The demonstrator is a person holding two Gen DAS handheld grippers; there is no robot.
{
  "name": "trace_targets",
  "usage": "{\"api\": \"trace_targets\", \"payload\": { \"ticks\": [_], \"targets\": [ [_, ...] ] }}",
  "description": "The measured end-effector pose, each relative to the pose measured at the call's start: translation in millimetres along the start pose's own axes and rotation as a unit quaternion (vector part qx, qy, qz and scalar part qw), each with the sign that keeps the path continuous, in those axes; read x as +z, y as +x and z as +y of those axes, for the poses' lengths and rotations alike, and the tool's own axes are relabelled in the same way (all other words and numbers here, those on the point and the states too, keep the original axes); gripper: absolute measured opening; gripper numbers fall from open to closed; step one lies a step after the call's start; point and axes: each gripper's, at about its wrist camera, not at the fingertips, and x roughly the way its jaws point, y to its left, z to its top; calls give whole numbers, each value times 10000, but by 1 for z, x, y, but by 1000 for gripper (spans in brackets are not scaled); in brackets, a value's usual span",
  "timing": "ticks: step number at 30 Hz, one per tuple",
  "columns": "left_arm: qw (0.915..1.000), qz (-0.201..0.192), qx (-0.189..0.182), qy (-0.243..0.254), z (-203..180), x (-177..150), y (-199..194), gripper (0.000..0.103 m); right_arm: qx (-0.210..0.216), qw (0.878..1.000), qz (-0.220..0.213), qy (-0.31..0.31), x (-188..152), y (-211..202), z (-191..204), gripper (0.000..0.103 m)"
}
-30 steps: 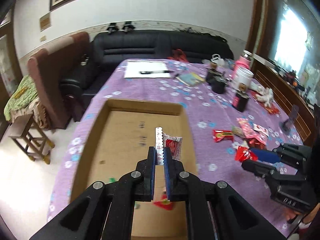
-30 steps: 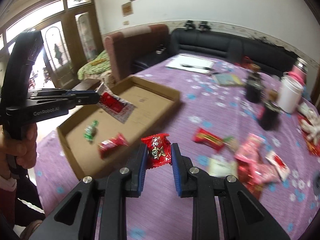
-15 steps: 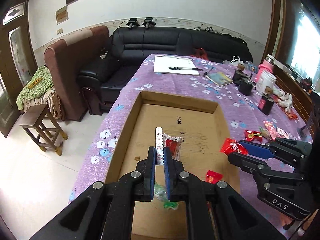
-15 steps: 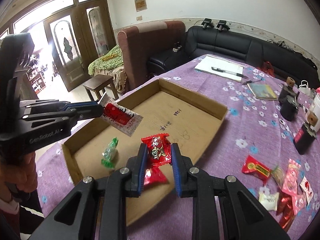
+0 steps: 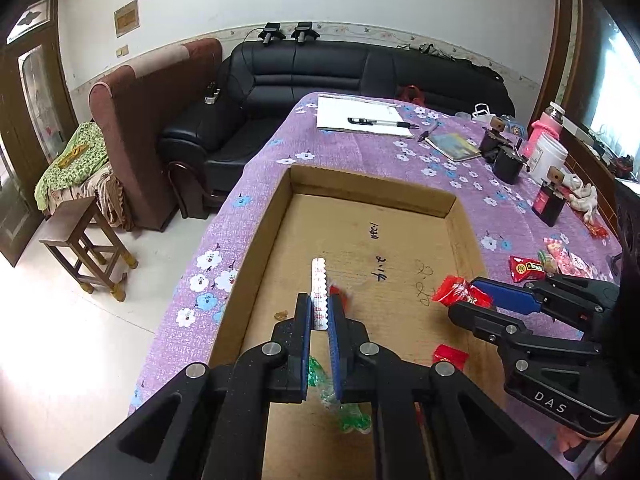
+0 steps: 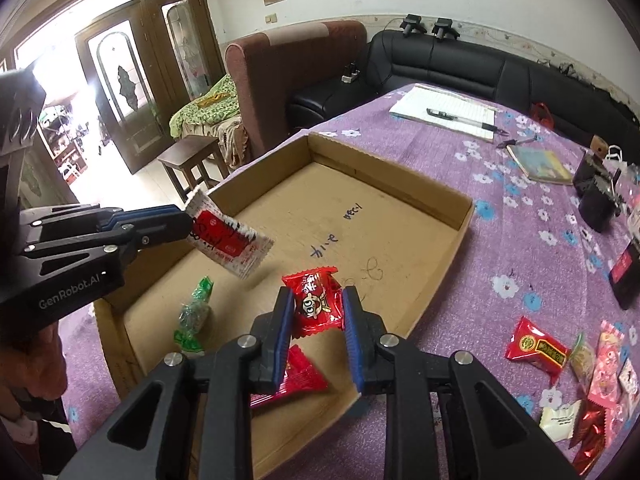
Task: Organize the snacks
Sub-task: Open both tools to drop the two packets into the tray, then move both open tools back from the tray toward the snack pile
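Pads of the right gripper [image 6: 316, 314] stand slightly apart around a red crinkled candy packet with a cartoon face [image 6: 317, 305]; its jaws have just been opening, and the packet is seen between them with a gap showing at the right pad, so the hold is judged loose or already given up. The left gripper [image 5: 320, 316] is clamped together on the sealed edge of a flat white-and-red sachet [image 6: 228, 241], which is held above the floor of the shallow brown cardboard box [image 6: 460, 216]. Below both, a green twisted-wrapper sweet [image 6: 194, 314] and a second red packet [image 6: 296, 380] are seen lying at the near end of the box floor. More wrapped snacks [image 6: 580, 376] are scattered on the purple flowered tablecloth [image 6: 520, 240] to the right, outside the box. A risk is judged here: the red packet hangs near the box's near-right wall, so a drop could catch the rim and slide onto the cloth. The sachet, pinched only by its edge, could slip free early.
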Motion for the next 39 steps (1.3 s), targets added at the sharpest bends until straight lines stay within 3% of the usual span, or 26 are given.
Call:
{"api": "trace_targets", "payload": {
  "ticks": [3, 6, 7, 8, 10, 18, 22, 29, 39],
  "targets": [
    [10000, -11, 39, -40, 1, 1, -1, 9, 0, 10000, 3, 40, 0, 0, -5, 32],
    [9999, -30, 116, -35, 1, 1, -4, 13, -27, 10000, -46, 84, -2, -2, -9, 50],
    [9999, -35, 125, -41, 0, 1, -4, 24, -51, 9999, -80, 92, -2, -3, -9, 53],
    [9999, -62, 141, -49, 0, 1, -6, 42, -70, 9999, -105, 94, -3, -5, -9, 53],
    [9995, -218, 202, -52, 0, 2, -13, 62, -54, 9999, -119, 100, -3, -8, -9, 53],
    [9988, -376, 297, 90, -12, 6, -25, 65, -96, 9998, -157, 78, -8, -21, -11, 54],
    [9984, -414, 342, 188, -24, 5, -29, 71, -200, 9995, -236, 109, -14, -33, -16, 77],
    [9976, -514, 443, 151, -41, 5, -41, 87, -424, 9979, -385, 297, -30, -62, -36, 81],
    [9971, -650, 291, 284, -91, -4, -63, 93, -732, 9933, -618, 649, -73, -122, -68, 84]
  ]
}}
